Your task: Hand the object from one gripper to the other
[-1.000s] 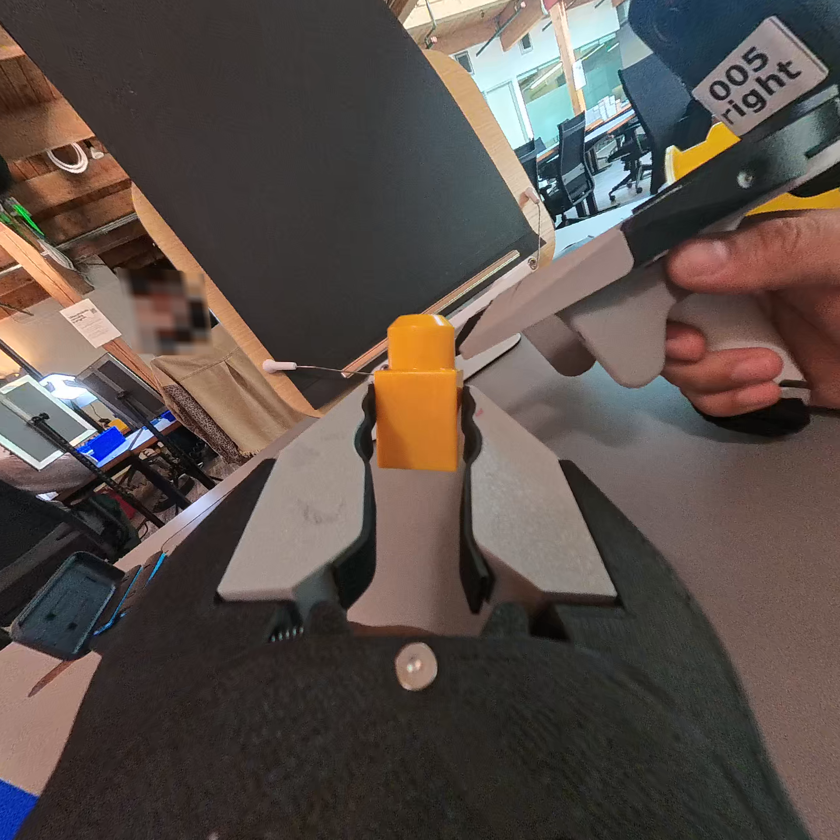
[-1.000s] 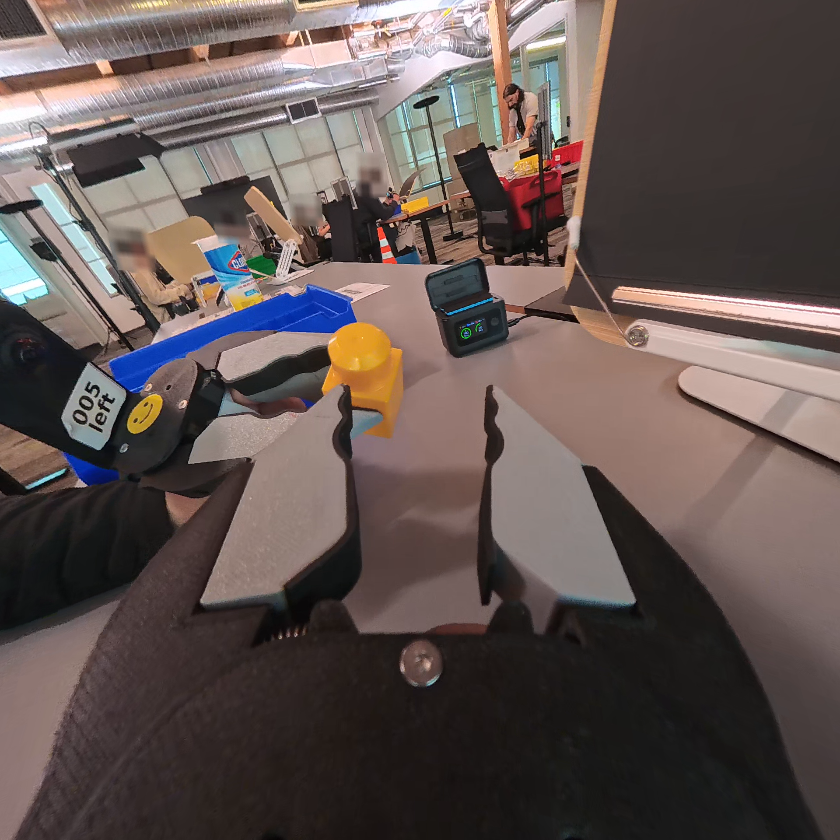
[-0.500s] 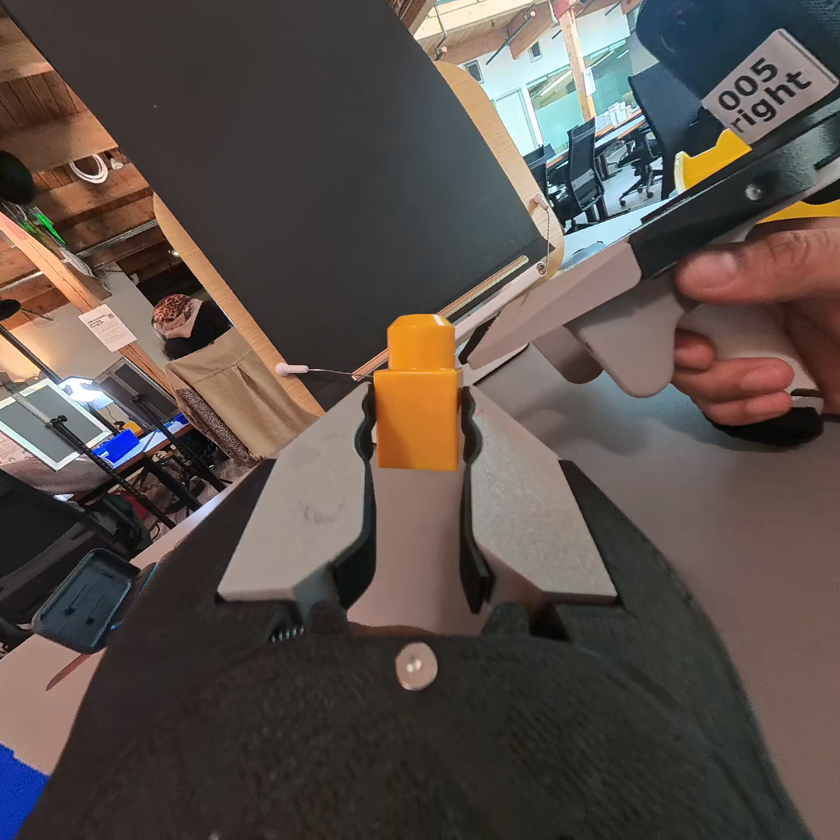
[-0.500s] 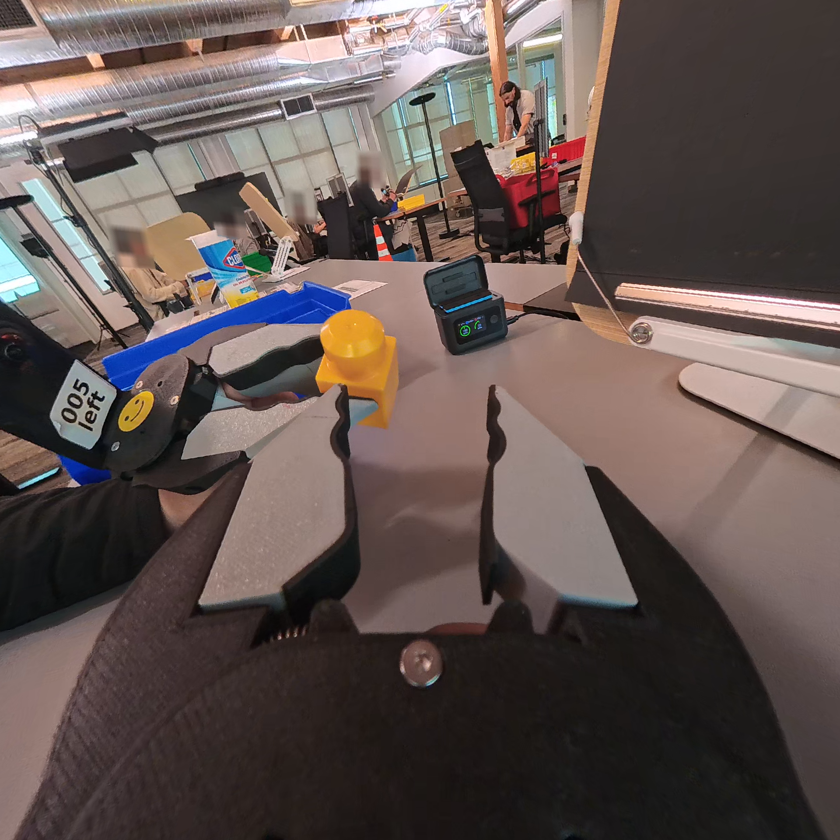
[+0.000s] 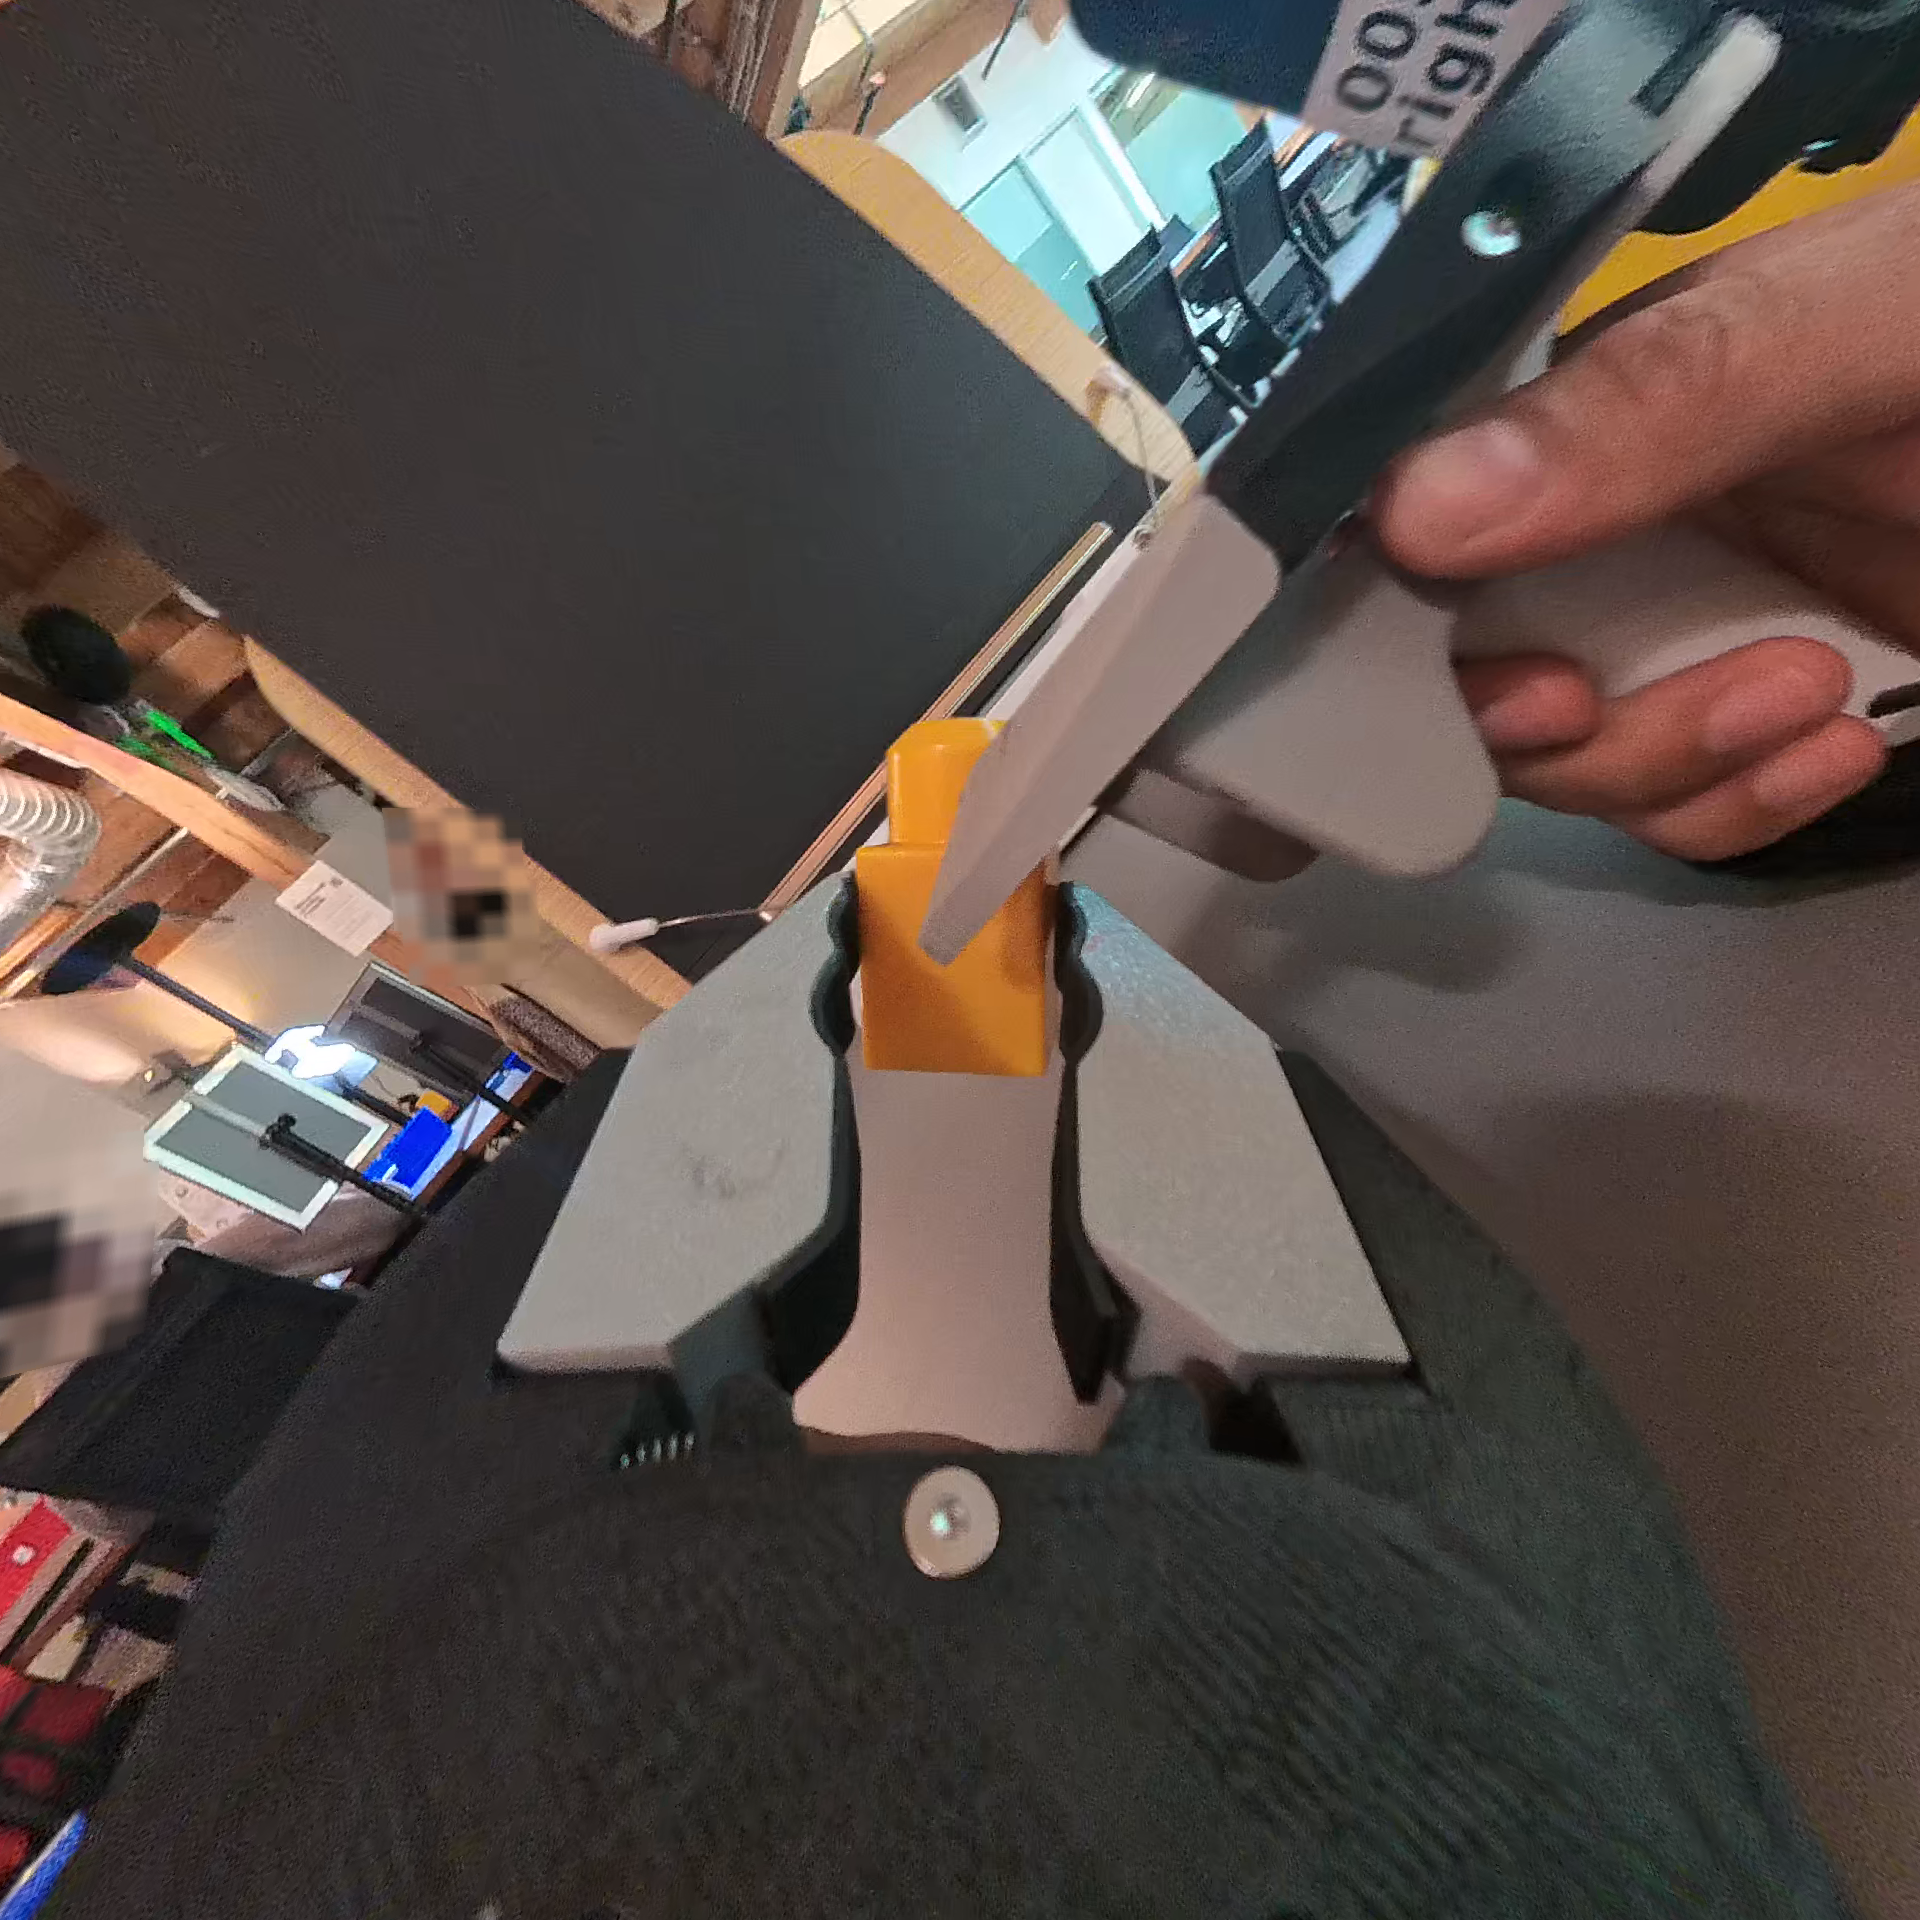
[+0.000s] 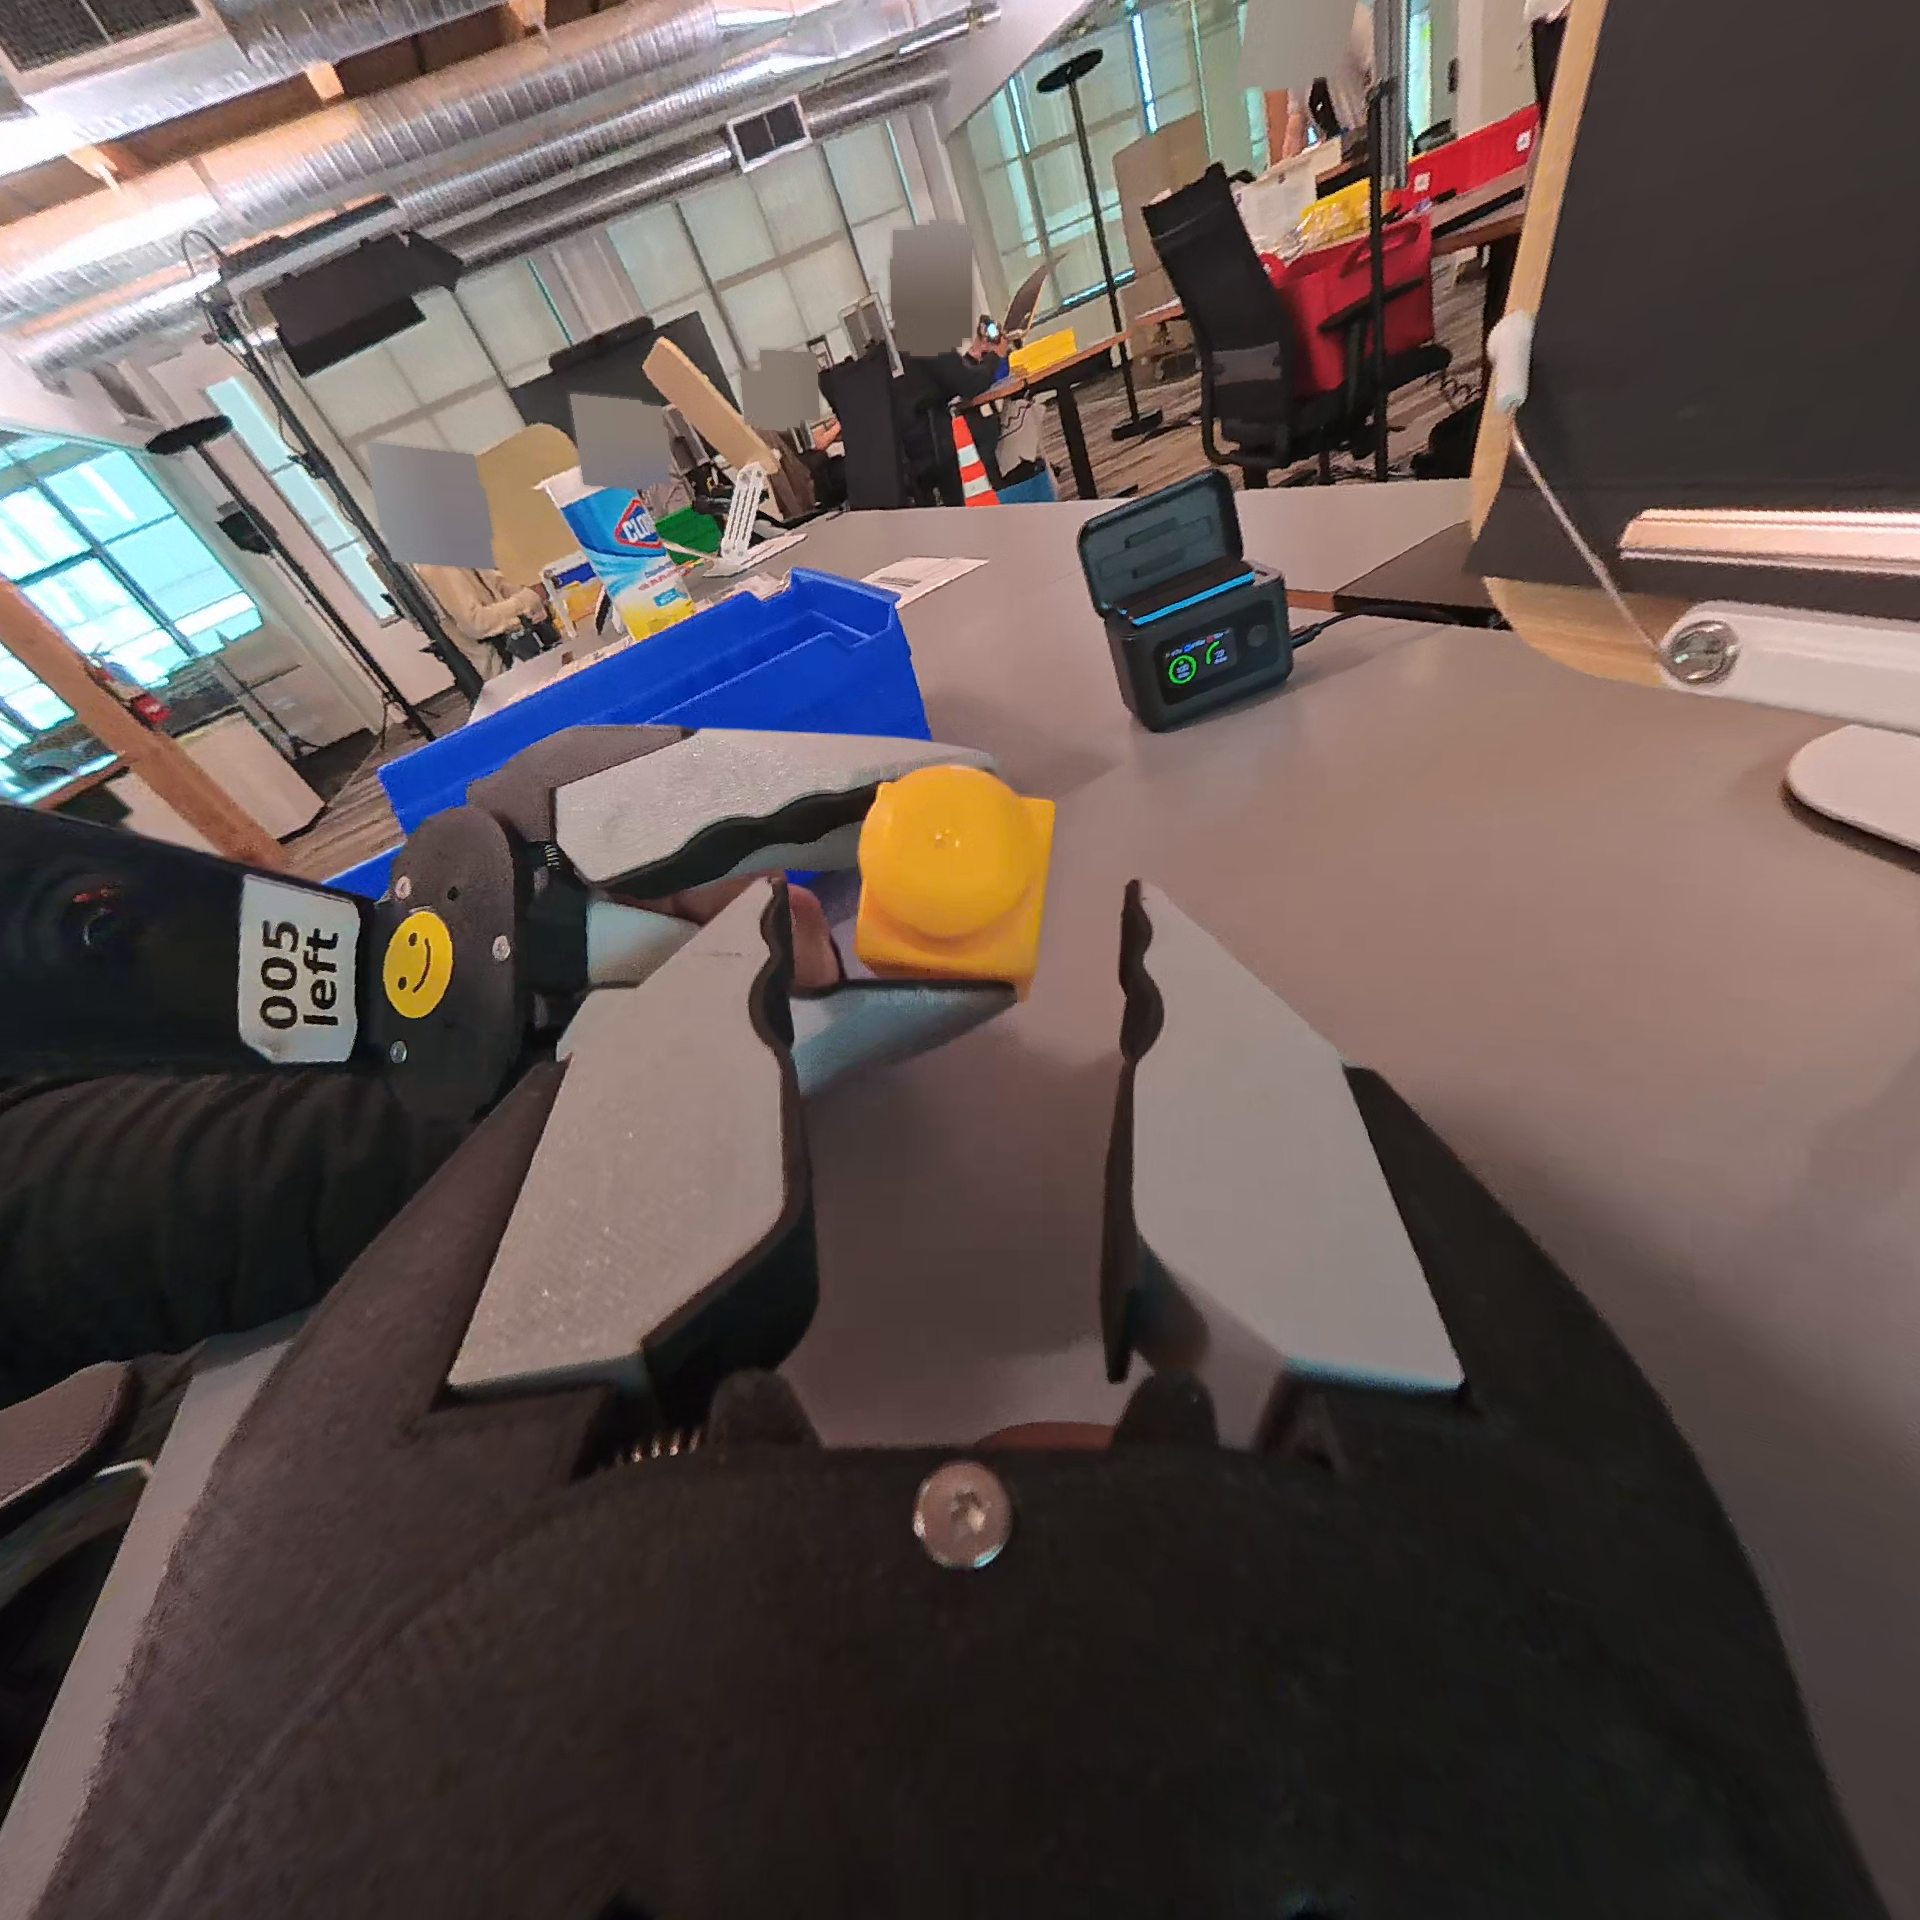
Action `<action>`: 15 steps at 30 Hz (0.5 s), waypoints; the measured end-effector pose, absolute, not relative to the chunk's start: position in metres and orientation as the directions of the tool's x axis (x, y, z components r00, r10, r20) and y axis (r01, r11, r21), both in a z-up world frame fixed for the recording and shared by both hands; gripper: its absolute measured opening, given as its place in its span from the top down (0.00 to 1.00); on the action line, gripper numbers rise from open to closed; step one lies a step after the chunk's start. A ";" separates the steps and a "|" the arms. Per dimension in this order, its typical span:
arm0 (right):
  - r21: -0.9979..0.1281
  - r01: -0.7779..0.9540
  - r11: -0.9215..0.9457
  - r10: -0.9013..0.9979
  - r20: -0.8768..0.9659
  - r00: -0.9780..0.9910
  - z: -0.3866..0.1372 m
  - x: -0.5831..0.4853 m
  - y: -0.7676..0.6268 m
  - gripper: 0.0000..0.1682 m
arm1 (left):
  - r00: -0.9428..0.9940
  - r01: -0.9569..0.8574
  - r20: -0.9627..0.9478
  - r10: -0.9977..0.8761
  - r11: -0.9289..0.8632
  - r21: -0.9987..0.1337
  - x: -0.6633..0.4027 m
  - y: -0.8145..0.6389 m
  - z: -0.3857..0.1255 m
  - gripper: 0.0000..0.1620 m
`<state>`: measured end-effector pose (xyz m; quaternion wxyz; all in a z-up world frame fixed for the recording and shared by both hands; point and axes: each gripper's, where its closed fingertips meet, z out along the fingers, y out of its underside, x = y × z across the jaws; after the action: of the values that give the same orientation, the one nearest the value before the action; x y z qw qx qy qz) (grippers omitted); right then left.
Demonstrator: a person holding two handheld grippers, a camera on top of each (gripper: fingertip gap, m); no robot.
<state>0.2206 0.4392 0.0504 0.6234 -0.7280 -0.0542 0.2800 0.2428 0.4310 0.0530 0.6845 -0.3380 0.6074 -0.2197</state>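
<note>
Right gripper (image 6: 951, 914) finger is covering part of the orange block (image 5: 935, 997) in the left wrist view. Left gripper (image 5: 951, 966) is clamping the block above the grey table (image 6: 1455, 935); right jaws are gaping, block just beyond their tips. Blue bin (image 6: 707, 675) contents hidden. Black case (image 6: 1195, 623) is standing open far right.

Our grippers – left gripper (image 5: 951, 935), right gripper (image 6: 951, 971) – show grey wedge fingers, black felt bodies, one silver screw, black sleeve (image 6: 156, 1195).
</note>
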 end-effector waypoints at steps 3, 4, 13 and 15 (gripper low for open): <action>-0.935 -0.263 -0.238 0.442 -0.345 0.828 0.048 0.217 0.437 0.79 | 0.150 -0.108 -0.705 -0.693 0.697 -0.709 0.245 0.424 0.051 0.78; -0.938 -0.247 -0.245 0.436 -0.334 0.836 0.047 0.218 0.437 0.79 | 0.152 -0.112 -0.707 -0.690 0.699 -0.706 0.246 0.424 0.051 0.78; -0.801 -0.511 -0.311 0.341 -0.596 0.727 0.066 0.249 0.434 0.80 | 0.178 -0.171 -0.791 -0.586 0.773 -0.611 0.243 0.430 0.047 0.72; -0.669 -0.652 -0.355 0.327 -0.743 0.584 0.070 0.256 0.431 0.80 | 0.232 -0.181 -0.839 -0.493 0.825 -0.535 0.242 0.429 0.055 0.68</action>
<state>0.2561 0.4311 0.0704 0.5555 -0.6952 0.1169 0.4408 0.2423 0.4289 0.0549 0.7347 -0.2757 0.6107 -0.1062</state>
